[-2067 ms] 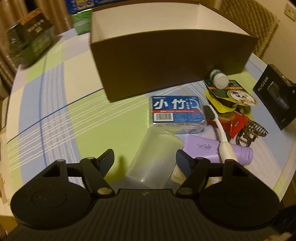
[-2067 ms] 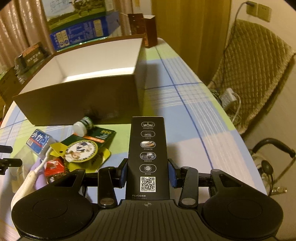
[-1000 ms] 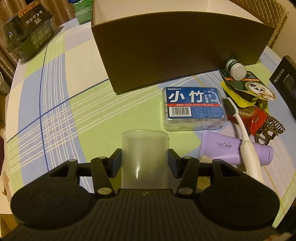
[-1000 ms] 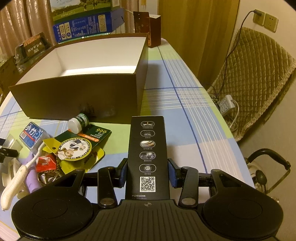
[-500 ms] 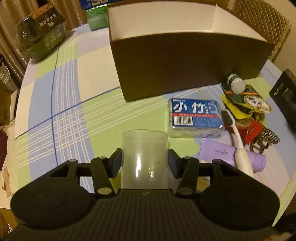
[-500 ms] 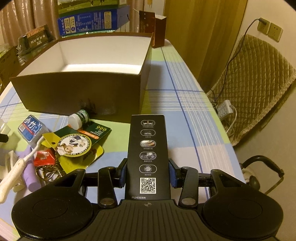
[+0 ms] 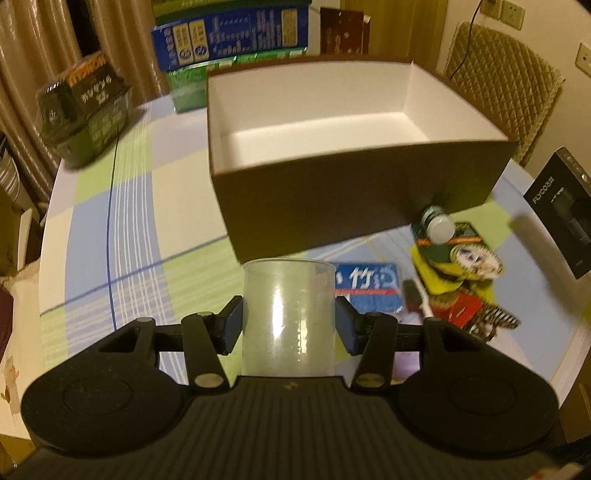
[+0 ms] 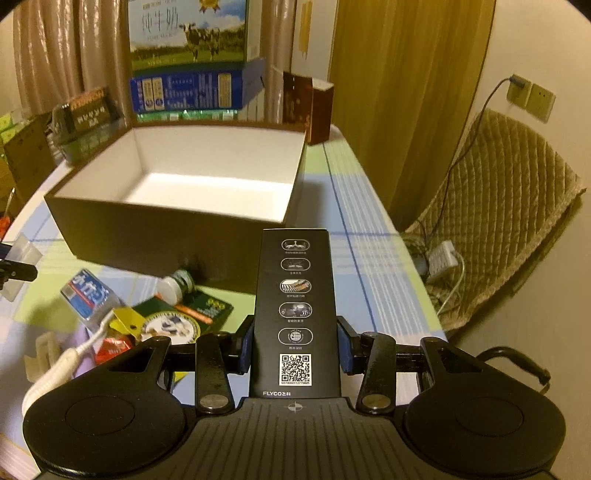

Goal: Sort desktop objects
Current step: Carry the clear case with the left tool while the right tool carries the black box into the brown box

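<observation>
My left gripper (image 7: 289, 326) is shut on a clear plastic cup (image 7: 288, 317), held upright above the table. My right gripper (image 8: 295, 349) is shut on a tall black FLYCO box (image 8: 295, 306), which also shows at the right edge of the left wrist view (image 7: 565, 218). Ahead of both stands a brown open box with a white inside (image 7: 369, 192) (image 8: 166, 225); it holds nothing. On the checked tablecloth in front of it lie a blue floss-pick case (image 7: 369, 284) (image 8: 88, 293), a toothbrush (image 7: 415, 295) (image 8: 70, 354), a small white-capped bottle (image 7: 437, 223) (image 8: 175, 284), yellow and green cards (image 7: 461, 258) (image 8: 166, 325) and a red packet (image 7: 456, 306).
A dark snack pack (image 7: 85, 110) sits at the table's far left. Blue and green cartons (image 7: 229, 33) (image 8: 188, 85) and a brown box (image 8: 306, 107) stand behind the open box. A quilted chair (image 8: 498, 206) is beyond the table's right edge (image 8: 406, 258).
Both grippers have risen with their loads, so the white inside of the open box now shows from both views. The cup was taken hold of about two seconds ago.
</observation>
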### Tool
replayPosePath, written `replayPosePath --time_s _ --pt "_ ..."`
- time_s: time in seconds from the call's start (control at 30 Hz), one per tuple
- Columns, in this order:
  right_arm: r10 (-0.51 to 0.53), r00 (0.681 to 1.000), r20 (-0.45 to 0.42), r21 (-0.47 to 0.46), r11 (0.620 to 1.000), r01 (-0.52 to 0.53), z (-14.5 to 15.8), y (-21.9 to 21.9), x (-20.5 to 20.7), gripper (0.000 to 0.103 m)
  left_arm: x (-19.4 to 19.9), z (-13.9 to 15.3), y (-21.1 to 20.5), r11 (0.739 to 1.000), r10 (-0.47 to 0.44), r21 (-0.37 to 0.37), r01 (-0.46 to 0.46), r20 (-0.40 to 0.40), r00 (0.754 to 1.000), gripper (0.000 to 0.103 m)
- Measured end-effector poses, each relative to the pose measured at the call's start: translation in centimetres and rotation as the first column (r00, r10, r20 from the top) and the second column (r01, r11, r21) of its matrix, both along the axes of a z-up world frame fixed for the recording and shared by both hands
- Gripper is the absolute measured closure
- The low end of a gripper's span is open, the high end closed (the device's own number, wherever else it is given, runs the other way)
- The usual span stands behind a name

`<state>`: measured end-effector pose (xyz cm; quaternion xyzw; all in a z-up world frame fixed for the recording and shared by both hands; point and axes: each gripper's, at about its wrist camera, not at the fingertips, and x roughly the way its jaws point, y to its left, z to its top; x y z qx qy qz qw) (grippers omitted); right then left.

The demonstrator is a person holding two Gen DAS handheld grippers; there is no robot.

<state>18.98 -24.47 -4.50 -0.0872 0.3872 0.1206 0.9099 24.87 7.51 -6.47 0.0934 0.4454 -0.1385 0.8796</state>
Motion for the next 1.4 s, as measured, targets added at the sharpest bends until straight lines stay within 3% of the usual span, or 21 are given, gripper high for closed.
replayPosePath --time_s 0.4,0.77,1.1,1.4 --pt "0.012 0.996 0.084 0.045 0.999 -0.016 3.7 -0.5 0.5 0.063 1.6 2.7 -1.3 1.000 -0.017 -0.019 0.019 0.067 0.998 0.056" --pt "0.078 0.978 0.191 0.092 0.991 -0.097 6.8 2.4 4.7 0.063 5.1 5.5 -3.0 0.998 -0.046 -0.035 0.051 0.138 0.989 0.056" --pt "0.072 0.986 0.152 0.139 0.986 -0.094 6.2 5.4 11.2 0.063 10.0 6.4 -4.4 0.999 -0.036 -0.026 0.041 0.150 0.988 0.056" --pt "0.080 0.992 0.093 0.107 0.990 -0.090 3.6 8.2 16.7 0.063 14.9 4.5 -5.0 1.000 -0.002 -0.020 0.004 0.079 0.997 0.056"
